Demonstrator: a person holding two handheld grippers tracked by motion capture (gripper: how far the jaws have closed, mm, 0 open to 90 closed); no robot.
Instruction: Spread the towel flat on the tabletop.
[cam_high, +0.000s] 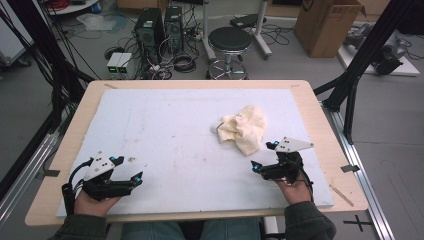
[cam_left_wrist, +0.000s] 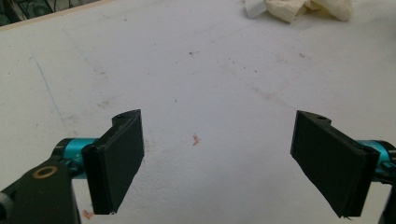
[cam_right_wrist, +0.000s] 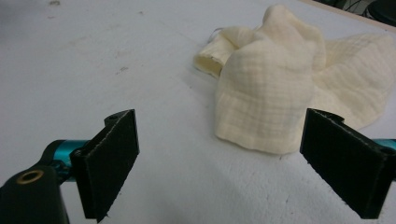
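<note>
A crumpled cream cloth (cam_high: 244, 128) lies on the white board (cam_high: 165, 125), right of centre. From the right gripper view the cloth (cam_right_wrist: 275, 88) bulks up just beyond the jaws. My right gripper (cam_high: 264, 155) rests at the board's near right, open, a short way in front of the cloth and apart from it. The right gripper (cam_right_wrist: 219, 158) has nothing between its black pads (cam_right_wrist: 109, 161). My left gripper (cam_high: 127, 169) sits at the near left, open over bare board. In its own view the left gripper (cam_left_wrist: 217, 158) is empty, and the cloth (cam_left_wrist: 299, 8) lies far off at the top.
The board lies on a wooden table (cam_high: 75, 120). Behind the table stand a black stool (cam_high: 229, 42), computer towers (cam_high: 150, 30) with tangled cables, and a cardboard box (cam_high: 325, 25). Black frame posts (cam_high: 360, 60) rise at the table's right.
</note>
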